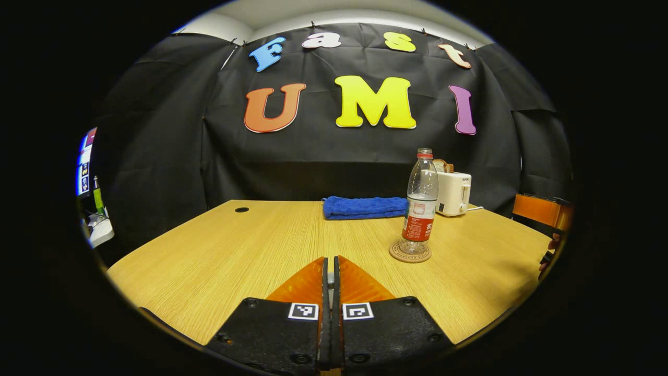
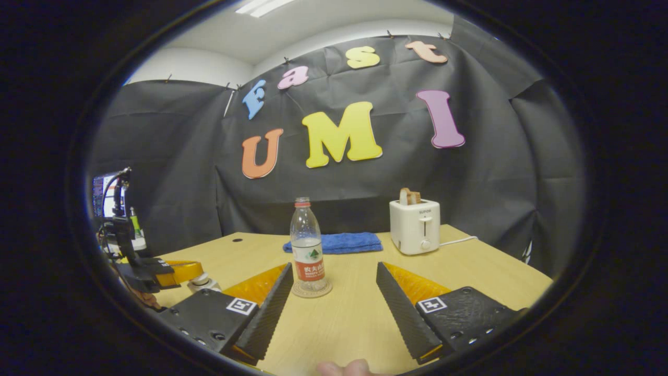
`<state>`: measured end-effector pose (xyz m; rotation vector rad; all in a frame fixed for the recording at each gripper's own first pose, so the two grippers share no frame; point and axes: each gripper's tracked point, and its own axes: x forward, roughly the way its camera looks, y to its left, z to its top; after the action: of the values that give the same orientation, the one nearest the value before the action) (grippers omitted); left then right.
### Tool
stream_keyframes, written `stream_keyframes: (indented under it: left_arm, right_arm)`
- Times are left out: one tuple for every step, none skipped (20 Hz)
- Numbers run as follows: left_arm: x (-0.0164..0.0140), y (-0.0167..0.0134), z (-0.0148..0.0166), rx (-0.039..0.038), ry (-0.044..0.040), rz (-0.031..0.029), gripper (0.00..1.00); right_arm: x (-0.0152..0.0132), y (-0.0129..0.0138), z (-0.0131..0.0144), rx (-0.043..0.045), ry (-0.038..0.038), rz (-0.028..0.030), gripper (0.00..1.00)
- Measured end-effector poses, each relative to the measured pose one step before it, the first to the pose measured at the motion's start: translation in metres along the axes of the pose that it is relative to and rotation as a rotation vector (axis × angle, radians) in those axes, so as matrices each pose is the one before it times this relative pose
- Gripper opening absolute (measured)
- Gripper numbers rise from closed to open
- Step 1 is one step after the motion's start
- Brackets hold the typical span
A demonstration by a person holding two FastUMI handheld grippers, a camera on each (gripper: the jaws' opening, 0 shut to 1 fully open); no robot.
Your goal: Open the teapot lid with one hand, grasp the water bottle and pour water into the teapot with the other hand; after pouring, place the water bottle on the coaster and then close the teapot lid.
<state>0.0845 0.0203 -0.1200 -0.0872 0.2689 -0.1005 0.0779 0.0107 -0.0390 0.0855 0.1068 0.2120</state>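
Observation:
A clear water bottle (image 1: 420, 209) (image 2: 308, 250) with a red cap and red label stands upright on a round coaster (image 1: 410, 253) (image 2: 311, 290) on the wooden table (image 1: 235, 250). My right gripper (image 2: 334, 308) is open, just short of the bottle, which stands a little left of the gap between its fingers. My left gripper (image 1: 330, 271) is shut, with a small pale knob pinched between its fingers. In the right gripper view that left gripper (image 2: 177, 271) sits low at the far left over a pale rounded teapot lid (image 2: 203, 282). The teapot's body is hidden.
A folded blue towel (image 1: 364, 207) (image 2: 336, 243) lies at the back of the table. Beside it stands a white toaster (image 1: 453, 193) (image 2: 415, 225) with its cord. A small hole (image 1: 241, 209) marks the table's far left. A fingertip (image 2: 344, 368) shows at the bottom edge.

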Motion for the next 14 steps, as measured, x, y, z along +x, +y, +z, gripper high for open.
stream_keyframes:
  left_arm:
    - [-0.00022, -0.00013, 0.00018, -0.00078, -0.00175, 0.0018, 0.03]
    - [0.00007, -0.00031, -0.00053, -0.00038, 0.00087, 0.0003, 0.03]
    - [0.00106, 0.0, -0.00103, -0.00114, 0.00168, 0.00241, 0.03]
    - [-0.00021, -0.00055, -0.00206, -0.0029, 0.00553, -0.00206, 0.03]
    - [-0.00016, 0.00141, -0.00165, 0.00121, 0.00045, 0.00496, 0.03]
    - [-0.00031, 0.00027, -0.00151, -0.00203, 0.00689, 0.00025, 0.03]
    - [0.00001, -0.00014, -0.00324, -0.00252, 0.00847, 0.00333, 0.03]
    - [-0.00074, -0.00195, -0.00094, -0.00096, 0.0011, -0.00096, 0.04]
    - [0.00063, 0.00061, 0.0013, 0.00338, -0.00321, 0.00613, 0.04]
    - [0.00076, 0.00011, -0.00017, 0.00133, 0.00164, 0.00047, 0.05]
    - [-0.00088, -0.00088, 0.00054, 0.00387, 0.00055, 0.00053, 0.06]
    - [0.00175, -0.00093, -0.00009, 0.00625, 0.00249, 0.00692, 0.16]
    - [-0.00317, 0.00444, 0.00425, 0.00838, -0.00729, 0.02287, 0.22]
    - [-0.00157, 0.00397, 0.00503, 0.00433, -0.0089, 0.01789, 0.51]
  right_arm:
    - [-0.00089, 0.00043, -0.0005, 0.00138, -0.00189, -0.00054, 0.92]
    - [-0.00023, -0.00145, -0.0001, 0.00124, -0.00089, -0.00325, 0.92]
    - [-0.00082, -0.00034, -0.0011, 0.00307, 0.00019, -0.00014, 0.92]
    - [0.00085, -0.00074, -0.00084, 0.00511, 0.00439, -0.00062, 0.92]
    - [-0.00055, 0.00002, -0.00156, 0.00805, 0.00421, 0.00146, 0.92]
    - [-0.00008, -0.00022, -0.00083, 0.00768, 0.00419, 0.00105, 0.92]
    - [-0.00122, -0.00061, -0.0008, 0.0023, 0.00058, -0.00079, 0.92]
    - [-0.00008, -0.00064, 0.00081, -0.00013, -0.00058, -0.00342, 0.96]
    - [-0.00003, 0.00094, 0.00053, -0.00057, -0.00265, 0.00114, 0.96]
    - [-0.00056, 0.00046, 0.00099, -0.00341, -0.00354, -0.00151, 0.96]
    - [-0.00114, -0.00017, 0.0009, -0.00403, -0.0043, -0.00014, 0.96]
    - [-0.00096, -0.00044, 0.00038, -0.0011, -0.00137, -0.00391, 0.96]
    - [-0.00128, -0.00114, -0.00098, 0.00231, 0.00019, -0.00668, 0.96]
    - [-0.00089, -0.00078, 0.00082, 0.00529, -0.00289, -0.00672, 0.96]
